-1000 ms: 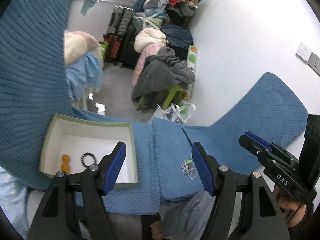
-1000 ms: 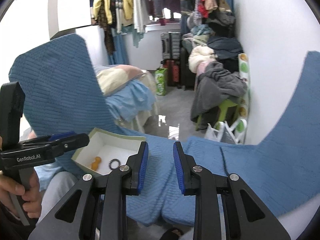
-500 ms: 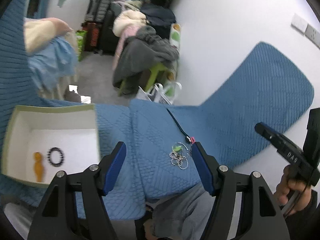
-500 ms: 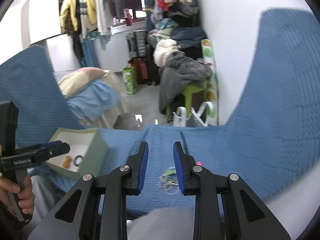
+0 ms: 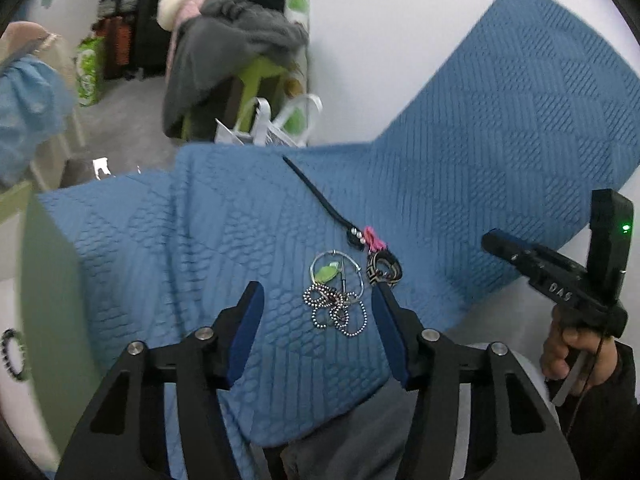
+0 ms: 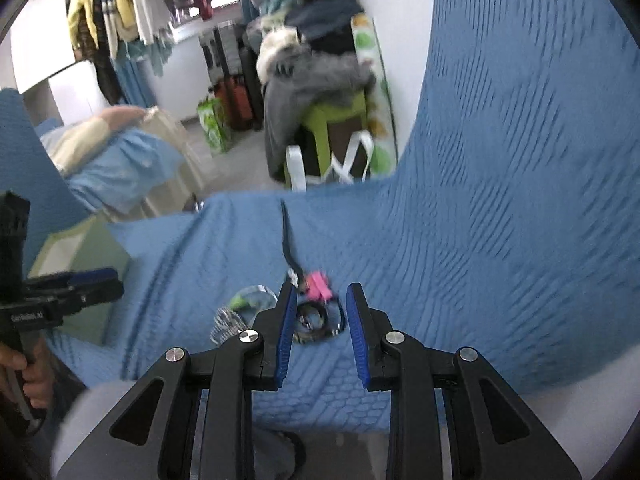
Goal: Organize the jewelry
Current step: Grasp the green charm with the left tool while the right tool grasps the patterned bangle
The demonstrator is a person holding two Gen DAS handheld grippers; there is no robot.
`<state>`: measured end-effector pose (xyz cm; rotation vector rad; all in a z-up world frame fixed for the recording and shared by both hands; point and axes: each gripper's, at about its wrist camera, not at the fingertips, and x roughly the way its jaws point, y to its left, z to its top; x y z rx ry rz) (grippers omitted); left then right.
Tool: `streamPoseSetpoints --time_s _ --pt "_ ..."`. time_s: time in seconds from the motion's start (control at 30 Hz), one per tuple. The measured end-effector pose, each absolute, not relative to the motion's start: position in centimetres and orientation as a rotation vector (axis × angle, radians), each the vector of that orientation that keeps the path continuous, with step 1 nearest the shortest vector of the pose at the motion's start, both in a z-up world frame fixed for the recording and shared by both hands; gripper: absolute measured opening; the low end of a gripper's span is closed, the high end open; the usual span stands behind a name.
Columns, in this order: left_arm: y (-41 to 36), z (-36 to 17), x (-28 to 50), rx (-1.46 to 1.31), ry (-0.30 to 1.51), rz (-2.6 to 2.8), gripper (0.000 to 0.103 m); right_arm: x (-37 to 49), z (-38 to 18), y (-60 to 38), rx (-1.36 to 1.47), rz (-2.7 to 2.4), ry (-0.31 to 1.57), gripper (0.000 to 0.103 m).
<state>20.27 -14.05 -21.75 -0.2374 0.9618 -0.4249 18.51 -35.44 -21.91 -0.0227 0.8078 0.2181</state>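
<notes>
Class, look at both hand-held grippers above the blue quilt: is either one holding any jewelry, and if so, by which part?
Nothing is held. The left hand-held gripper is closing around the ball chain without touching it; the right hand-held gripper frames the patterned pendant, pads apart.

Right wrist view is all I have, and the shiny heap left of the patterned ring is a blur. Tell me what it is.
Observer: A silver ball chain coiled in loops, lying against a wire hoop with a green leaf inside.
Operator: Report the left gripper's jaws.
Observer: The left gripper is closing, with its jaws apart and its pads touching nothing. The chain lies just ahead, between the fingertips.
Operator: Check inside the box.
Observer: A black bead bracelet lies on the white floor of the box. The rest of the inside is cut off at the picture's edge.
</notes>
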Motion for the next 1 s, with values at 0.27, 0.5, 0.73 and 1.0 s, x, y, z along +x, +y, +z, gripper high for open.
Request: streamPoseSetpoints --time_s 0.27,0.5,0.73,1.0 --pt "-16.4 -26.3 23.9 -0.208 1.075 -0.517 0.042 21.0 -28.5 -34.9 -0.016 0.294 0.939 0.023" --pt "-18.6 -27.9 26.1 -0.146 1.116 -0.602 0.041 23.2 -31.2 -34.6 -0.013 0.297 0.988 0.023" --pt "-19.3 -28.2 26.6 -0.102 1.111 -0.625 0.041 24.3 -32.1 -33.9 -0.068 0.287 1.0 0.006" --pt "-20.9 -29.1 27.4 -0.019 1.118 -0.637 0.033 24.0 -31.0 -35.2 -0.001 0.248 0.966 0.006"
